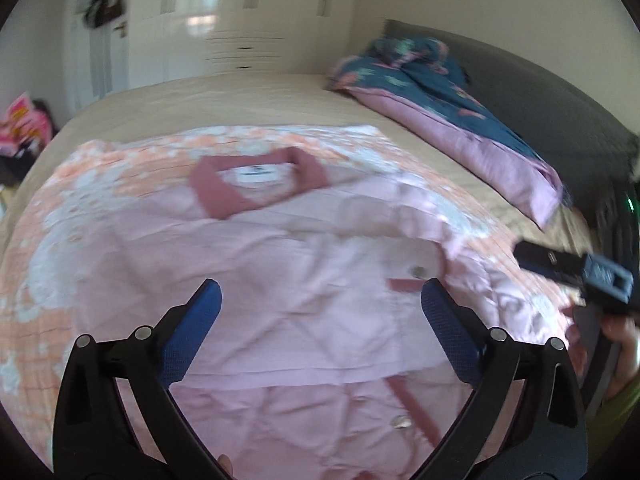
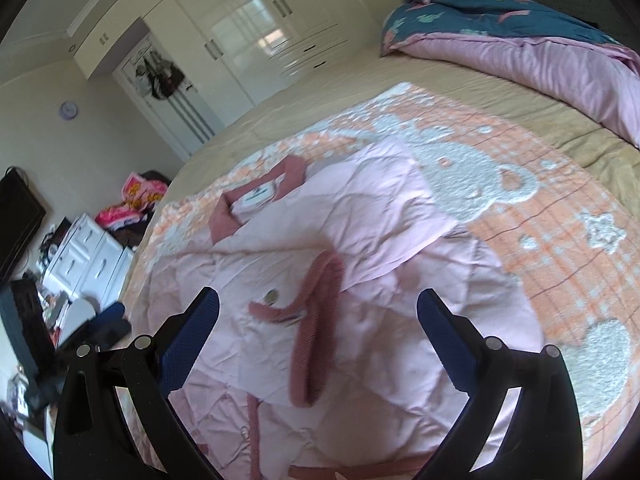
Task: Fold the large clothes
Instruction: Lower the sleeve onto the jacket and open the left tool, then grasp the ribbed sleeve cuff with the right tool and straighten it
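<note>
A pale pink quilted jacket (image 1: 280, 272) with a dark pink collar (image 1: 256, 188) lies on an orange and white blanket (image 1: 100, 184) on the bed, its sleeves folded in over the body. It also shows in the right wrist view (image 2: 360, 248), with a dark pink cuff (image 2: 316, 332) across its middle. My left gripper (image 1: 322, 296) is open and empty just above the jacket's lower half. My right gripper (image 2: 318, 300) is open and empty above the jacket's middle. It also shows at the right edge of the left wrist view (image 1: 576, 276).
A folded teal and pink duvet (image 2: 520, 40) lies along the far right side of the bed. The orange and white blanket (image 2: 560, 240) spreads to the right of the jacket. White wardrobes (image 2: 248, 40) line the far wall. White drawers and clutter (image 2: 88, 256) stand left of the bed.
</note>
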`<action>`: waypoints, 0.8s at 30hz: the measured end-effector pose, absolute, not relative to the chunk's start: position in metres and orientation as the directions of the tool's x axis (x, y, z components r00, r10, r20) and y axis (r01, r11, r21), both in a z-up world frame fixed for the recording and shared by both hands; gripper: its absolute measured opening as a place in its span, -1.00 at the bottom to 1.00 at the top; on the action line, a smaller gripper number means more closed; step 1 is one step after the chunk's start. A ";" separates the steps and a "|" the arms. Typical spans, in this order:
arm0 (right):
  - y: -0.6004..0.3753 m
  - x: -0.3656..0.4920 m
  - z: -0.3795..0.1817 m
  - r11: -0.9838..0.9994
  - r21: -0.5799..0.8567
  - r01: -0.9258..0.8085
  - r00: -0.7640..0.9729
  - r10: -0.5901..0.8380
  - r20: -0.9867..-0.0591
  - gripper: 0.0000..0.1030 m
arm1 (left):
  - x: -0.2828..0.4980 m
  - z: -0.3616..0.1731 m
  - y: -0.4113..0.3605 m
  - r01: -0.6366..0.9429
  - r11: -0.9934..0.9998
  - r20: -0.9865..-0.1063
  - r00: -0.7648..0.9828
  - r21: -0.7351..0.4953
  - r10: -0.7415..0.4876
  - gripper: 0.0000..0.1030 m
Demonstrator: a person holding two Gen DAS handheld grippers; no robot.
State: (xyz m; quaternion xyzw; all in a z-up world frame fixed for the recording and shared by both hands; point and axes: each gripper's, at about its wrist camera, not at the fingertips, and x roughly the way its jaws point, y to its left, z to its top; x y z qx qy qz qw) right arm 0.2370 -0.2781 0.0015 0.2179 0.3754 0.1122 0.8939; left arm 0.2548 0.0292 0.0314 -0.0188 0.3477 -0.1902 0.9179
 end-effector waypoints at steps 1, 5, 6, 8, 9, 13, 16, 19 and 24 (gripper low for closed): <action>-0.272 0.239 0.000 0.880 0.473 -0.048 0.682 0.375 -0.629 0.92 | 0.258 0.033 0.039 0.312 0.933 -0.630 0.692 -0.178 -0.351 0.82; -0.253 0.244 -0.010 0.878 0.474 -0.068 0.644 0.402 -0.651 0.92 | 0.266 0.038 0.076 0.233 0.953 -0.629 0.717 -0.192 -0.302 0.82; -0.248 0.245 -0.013 0.878 0.473 -0.071 0.635 0.405 -0.658 0.92 | 0.266 0.039 0.084 0.210 0.959 -0.628 0.725 -0.189 -0.282 0.82; -0.239 0.249 -0.022 0.878 0.474 -0.069 0.617 0.411 -0.671 0.92 | 0.268 0.041 0.106 0.156 0.966 -0.626 0.739 -0.204 -0.251 0.82; -0.237 0.250 -0.025 0.876 0.477 -0.068 0.610 0.415 -0.675 0.92 | 0.269 0.042 0.117 0.134 0.967 -0.622 0.744 -0.219 -0.244 0.82; -0.226 0.260 -0.041 0.870 0.489 -0.061 0.576 0.431 -0.695 0.92 | 0.271 0.042 0.150 0.046 0.969 -0.619 0.761 -0.244 -0.192 0.82; -0.217 0.266 -0.053 0.872 0.487 -0.052 0.557 0.430 -0.710 0.92 | 0.272 0.038 0.171 0.000 0.960 -0.624 0.760 -0.279 -0.182 0.82; -0.212 0.271 -0.065 0.865 0.501 -0.036 0.540 0.439 -0.718 0.92 | 0.272 0.036 0.184 -0.038 0.957 -0.628 0.762 -0.289 -0.160 0.82; -0.208 0.275 -0.082 0.861 0.508 -0.013 0.532 0.436 -0.726 0.92 | 0.273 0.031 0.205 -0.085 0.944 -0.630 0.763 -0.318 -0.144 0.82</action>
